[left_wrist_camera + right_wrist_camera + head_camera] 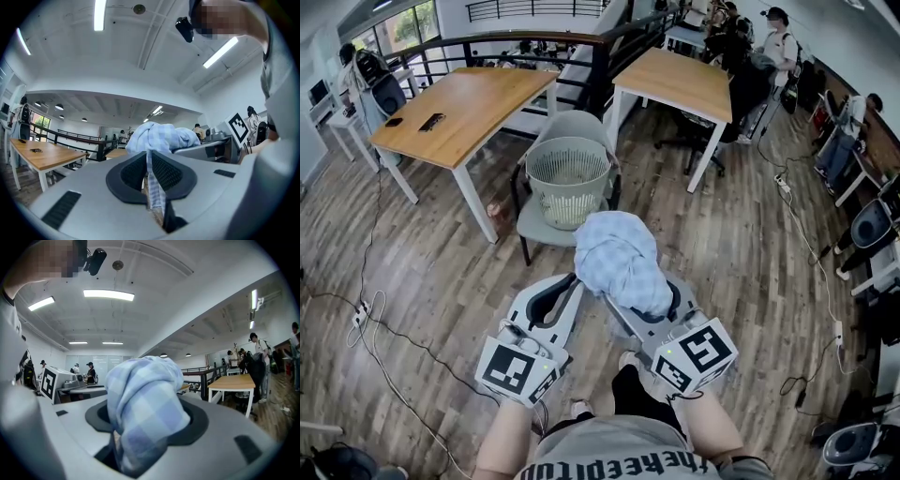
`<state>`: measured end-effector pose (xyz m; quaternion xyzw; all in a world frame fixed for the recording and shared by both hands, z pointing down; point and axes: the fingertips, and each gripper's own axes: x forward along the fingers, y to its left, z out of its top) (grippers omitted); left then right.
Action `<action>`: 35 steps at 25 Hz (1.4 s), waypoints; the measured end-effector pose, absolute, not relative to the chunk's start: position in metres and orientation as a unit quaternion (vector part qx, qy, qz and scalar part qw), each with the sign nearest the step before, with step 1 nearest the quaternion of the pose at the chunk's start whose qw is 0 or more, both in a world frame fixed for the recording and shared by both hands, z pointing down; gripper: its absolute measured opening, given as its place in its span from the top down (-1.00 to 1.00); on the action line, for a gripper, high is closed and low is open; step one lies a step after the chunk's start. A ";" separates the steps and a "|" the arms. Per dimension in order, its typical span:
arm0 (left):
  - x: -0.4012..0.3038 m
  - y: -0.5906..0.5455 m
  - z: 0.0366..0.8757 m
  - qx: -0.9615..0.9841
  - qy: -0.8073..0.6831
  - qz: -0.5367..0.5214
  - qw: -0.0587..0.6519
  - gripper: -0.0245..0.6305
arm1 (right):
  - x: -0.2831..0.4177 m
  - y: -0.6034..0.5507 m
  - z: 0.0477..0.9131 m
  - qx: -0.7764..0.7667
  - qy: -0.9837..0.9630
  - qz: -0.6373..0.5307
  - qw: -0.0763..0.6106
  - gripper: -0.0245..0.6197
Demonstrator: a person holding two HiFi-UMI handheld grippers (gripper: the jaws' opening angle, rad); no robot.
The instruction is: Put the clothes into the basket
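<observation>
Ahead of both grippers, grey chair (pixel 546 228) with pale mesh basket (pixel 569 178) on its seat. Nearer, blue checked cloth (pixel 619 258) bunched thick between jaws of right gripper (pixel 145 420), clamped there. One thin strip pinched in closed left gripper (pixel 152 180).

Basket (pixel 569 187) mouth open upward, approach from above free. Basket stands on grey chair (pixel 539 230); chair back rises close behind rim. Bare wood floor (pixel 441 272) between person and chair, path open. Leg (pixel 476 202) of left table (pixel 459 108) near chair on left; right table (pixel 680 80) farther off on right. Blue checked cloth (pixel 619 258) bulges in front of chair seat. 2 socket strips with cables on floor, 1 left (pixel 361 314), 1 right (pixel 783 183), both well apart from chair.
</observation>
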<state>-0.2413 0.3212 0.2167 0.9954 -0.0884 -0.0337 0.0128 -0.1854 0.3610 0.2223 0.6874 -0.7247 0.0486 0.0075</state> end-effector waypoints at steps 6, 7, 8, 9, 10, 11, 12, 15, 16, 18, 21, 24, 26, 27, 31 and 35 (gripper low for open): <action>-0.207 0.302 0.212 0.993 -0.111 -0.034 0.007 0.82 | -0.149 0.337 0.216 0.671 -0.740 0.049 0.003 0.07; -0.202 0.299 0.211 0.993 -0.116 -0.033 0.006 0.83 | -0.143 0.334 0.215 0.669 -0.742 0.049 0.002 0.07; -0.197 0.296 0.211 0.992 -0.122 -0.032 0.006 0.84 | -0.136 0.330 0.214 0.667 -0.743 0.049 0.001 0.07; -0.192 0.293 0.211 0.991 -0.127 -0.032 0.006 0.85 | -0.130 0.327 0.214 0.665 -0.745 0.050 0.000 0.07; -0.187 0.291 0.211 0.991 -0.131 -0.032 0.006 0.87 | -0.124 0.324 0.214 0.663 -0.747 0.050 0.000 0.07; -0.181 0.289 0.210 0.990 -0.135 -0.032 0.006 0.88 | -0.119 0.322 0.214 0.661 -0.749 0.051 0.001 0.07; -0.176 0.288 0.210 0.990 -0.139 -0.031 0.006 0.88 | -0.113 0.320 0.214 0.658 -0.751 0.052 0.001 0.07; -0.159 0.285 0.210 0.989 -0.145 -0.029 0.007 0.88 | -0.095 0.314 0.215 0.651 -0.757 0.057 0.001 0.07; -0.153 0.284 0.209 0.989 -0.146 -0.028 0.007 0.88 | -0.089 0.312 0.216 0.648 -0.759 0.058 0.001 0.07; -0.142 0.280 0.210 0.988 -0.149 -0.027 0.009 0.88 | -0.078 0.307 0.216 0.644 -0.763 0.058 0.001 0.07; -0.126 0.275 0.211 0.987 -0.158 -0.027 0.011 0.88 | -0.061 0.301 0.218 0.638 -0.768 0.058 0.001 0.07; -0.110 0.272 0.215 0.985 -0.171 -0.024 0.008 0.88 | -0.042 0.298 0.222 0.634 -0.771 0.059 0.000 0.07; -0.099 0.271 0.218 0.983 -0.180 -0.021 0.007 0.88 | -0.028 0.297 0.223 0.631 -0.773 0.060 -0.001 0.07; -0.093 0.270 0.219 0.983 -0.184 -0.020 0.007 0.88 | -0.021 0.296 0.224 0.629 -0.775 0.061 -0.001 0.07; -0.073 0.272 0.220 0.980 -0.200 -0.016 0.004 0.88 | 0.000 0.295 0.227 0.618 -0.784 0.062 -0.001 0.07; -0.061 0.273 0.225 0.977 -0.215 -0.008 0.000 0.88 | 0.012 0.295 0.234 0.609 -0.790 0.067 -0.008 0.07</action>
